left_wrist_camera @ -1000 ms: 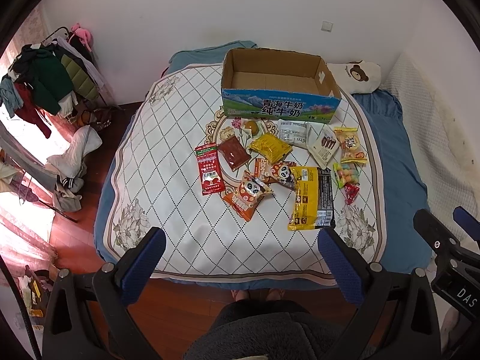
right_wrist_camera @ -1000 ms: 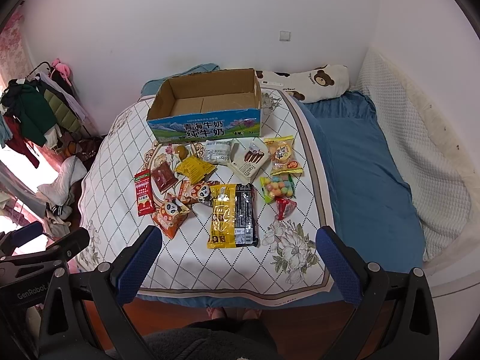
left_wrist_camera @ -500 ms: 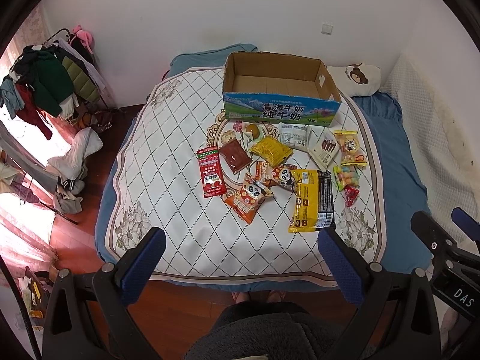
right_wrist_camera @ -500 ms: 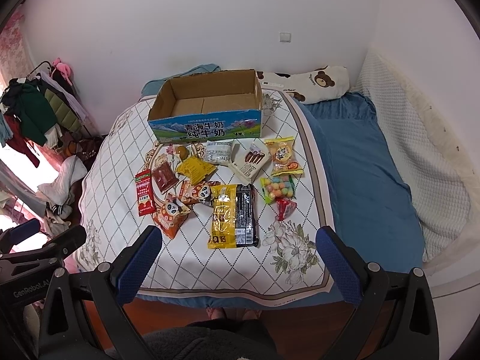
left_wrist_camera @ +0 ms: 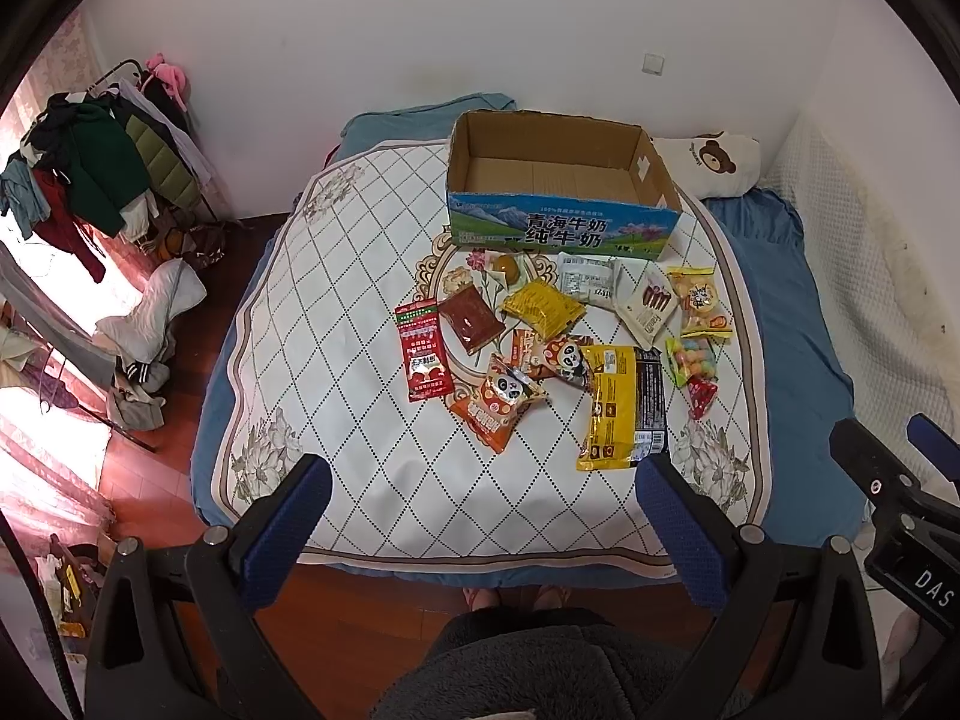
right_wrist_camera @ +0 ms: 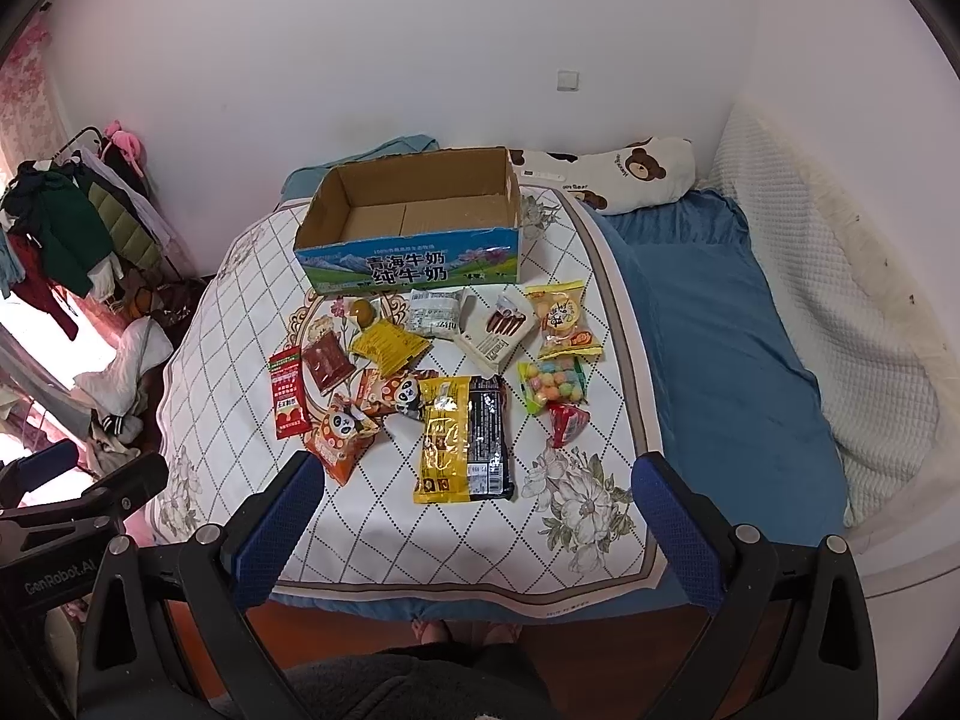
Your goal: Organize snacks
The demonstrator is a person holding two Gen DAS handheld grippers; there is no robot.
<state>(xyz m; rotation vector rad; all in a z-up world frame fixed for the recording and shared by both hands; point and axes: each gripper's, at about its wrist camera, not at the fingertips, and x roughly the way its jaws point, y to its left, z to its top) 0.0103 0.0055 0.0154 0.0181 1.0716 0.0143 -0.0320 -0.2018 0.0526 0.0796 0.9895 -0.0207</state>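
Several snack packets lie spread on the white diamond-patterned blanket (left_wrist_camera: 336,324). Among them are a red packet (left_wrist_camera: 423,351), an orange panda packet (left_wrist_camera: 501,405) and a large yellow-and-black bag (left_wrist_camera: 621,405) (right_wrist_camera: 465,438). Behind them stands an open cardboard box (left_wrist_camera: 561,180) (right_wrist_camera: 414,222) with a blue printed front, nothing inside. My left gripper (left_wrist_camera: 480,531) is open and held high above the bed's near edge, nothing between its fingers. My right gripper (right_wrist_camera: 474,525) is also open and empty, hovering over the near edge.
A bear-print pillow (right_wrist_camera: 624,171) lies at the head of the blue bed (right_wrist_camera: 720,360). A clothes rack (left_wrist_camera: 90,180) and piles of laundry stand on the wooden floor at left. White quilted padding (right_wrist_camera: 840,276) lines the right wall. A person's dark fleece garment (left_wrist_camera: 540,666) and feet show below.
Both grippers have drifted slightly back and up, so the bed and snacks sit a little lower in view. Nothing on the bed moved; both grippers stay open.
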